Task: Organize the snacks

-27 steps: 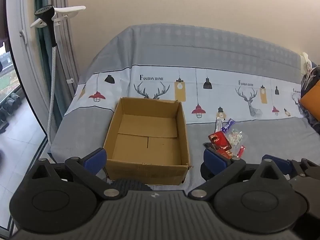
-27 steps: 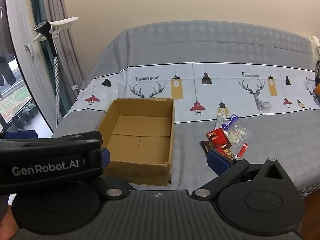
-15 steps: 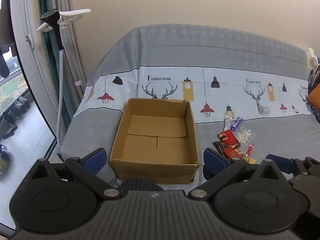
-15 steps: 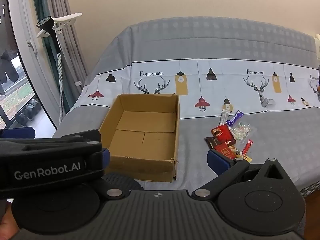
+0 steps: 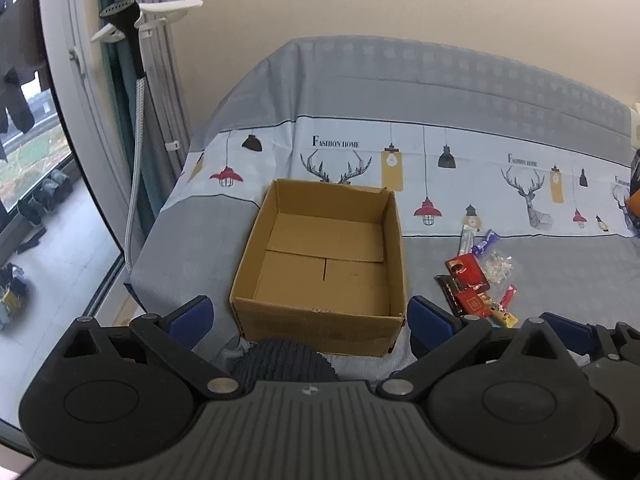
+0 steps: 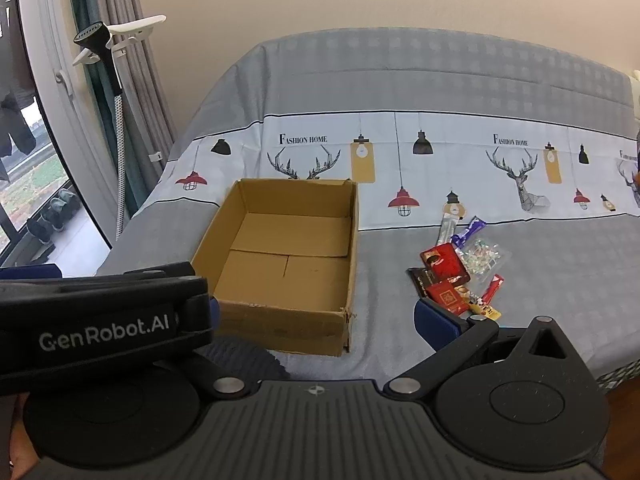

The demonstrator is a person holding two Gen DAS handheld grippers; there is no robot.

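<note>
An open, empty cardboard box (image 5: 324, 264) (image 6: 284, 256) sits on the bed near its front edge. A small pile of snack packets (image 5: 478, 276) (image 6: 460, 268) lies to the right of the box: red and dark wrappers, a clear bag, a purple bar. My left gripper (image 5: 308, 316) is open and empty, held before the box's near wall. My right gripper (image 6: 316, 312) is open and empty, short of the box and the snacks. The left gripper's body (image 6: 100, 320) shows at the left of the right wrist view.
The bed (image 5: 460, 92) has a grey and white cover with deer and lamp prints. A garment steamer on a stand (image 5: 132, 32) and curtains stand at the left, by a window. A dark knitted thing (image 5: 284, 360) lies below the box.
Both views have shifted: the box and snacks now sit further right in the frames. Both grippers stay open and empty.
</note>
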